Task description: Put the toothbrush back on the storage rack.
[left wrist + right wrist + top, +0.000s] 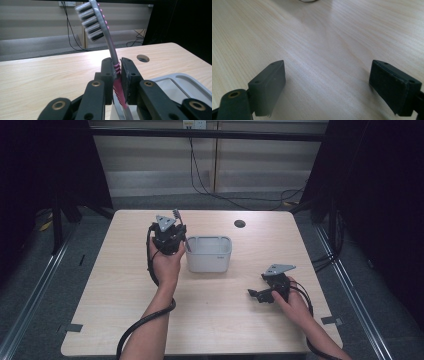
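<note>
My left gripper (117, 71) is shut on a grey toothbrush (100, 23) with a pink ribbed grip, whose bristle head sticks up above the jaws. In the high view the left gripper (172, 222) is held up just left of a grey plastic bin (209, 254), with the toothbrush (176, 214) head rising at its top. The bin's rim (190, 81) lies low at the right in the left gripper view. My right gripper (327, 85) is open over bare wood, nothing between its jaws. It rests low near the table's right side (260, 295).
The light wooden table (225, 320) has a round cable hole (240, 224) behind the bin. Black cables trail from both grippers toward the front edge. Dark frame posts stand at both sides, and cables run along the floor behind the table.
</note>
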A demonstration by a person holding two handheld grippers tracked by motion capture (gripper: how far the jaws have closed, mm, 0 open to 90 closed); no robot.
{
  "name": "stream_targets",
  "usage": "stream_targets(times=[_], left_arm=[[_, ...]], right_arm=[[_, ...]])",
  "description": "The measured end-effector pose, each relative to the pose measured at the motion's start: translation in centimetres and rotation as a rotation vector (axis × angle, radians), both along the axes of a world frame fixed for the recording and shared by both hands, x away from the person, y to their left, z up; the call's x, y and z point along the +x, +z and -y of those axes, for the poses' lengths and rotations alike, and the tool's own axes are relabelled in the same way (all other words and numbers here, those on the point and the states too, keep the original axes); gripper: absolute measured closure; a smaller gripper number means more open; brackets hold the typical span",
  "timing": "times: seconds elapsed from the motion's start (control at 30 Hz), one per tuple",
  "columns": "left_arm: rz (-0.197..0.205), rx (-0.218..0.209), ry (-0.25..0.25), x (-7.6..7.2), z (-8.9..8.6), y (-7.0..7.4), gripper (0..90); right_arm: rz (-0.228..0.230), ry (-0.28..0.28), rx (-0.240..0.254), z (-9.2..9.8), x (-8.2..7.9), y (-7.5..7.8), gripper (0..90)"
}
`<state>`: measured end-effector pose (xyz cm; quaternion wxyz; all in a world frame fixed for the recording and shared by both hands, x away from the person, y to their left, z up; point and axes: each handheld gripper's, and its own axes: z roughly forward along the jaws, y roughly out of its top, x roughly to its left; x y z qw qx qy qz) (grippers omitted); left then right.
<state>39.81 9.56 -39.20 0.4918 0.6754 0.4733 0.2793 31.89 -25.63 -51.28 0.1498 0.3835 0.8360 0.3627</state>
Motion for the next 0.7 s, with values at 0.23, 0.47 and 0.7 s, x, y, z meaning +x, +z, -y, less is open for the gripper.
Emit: stream_targets(times=[0.23,0.47,0.7], left_arm=[[-0.002,0.007,-0.007,-0.04,0.19,-0.25,80.9],[-0.007,0.021,-0.018,0.0,0.47,-0.36,81.0],[-0.016,0.043,-0.025,-0.04,0.76,-0.74,80.9]], right_arm=[[-0.001,-0.001,-0.001,0.0,-0.01,0.01,13.3],[0.001,0.001,0.001,0.0,0.0,-0.01,13.2],[-0.001,0.0,0.0,0.0,-0.02,0.01,13.3]])
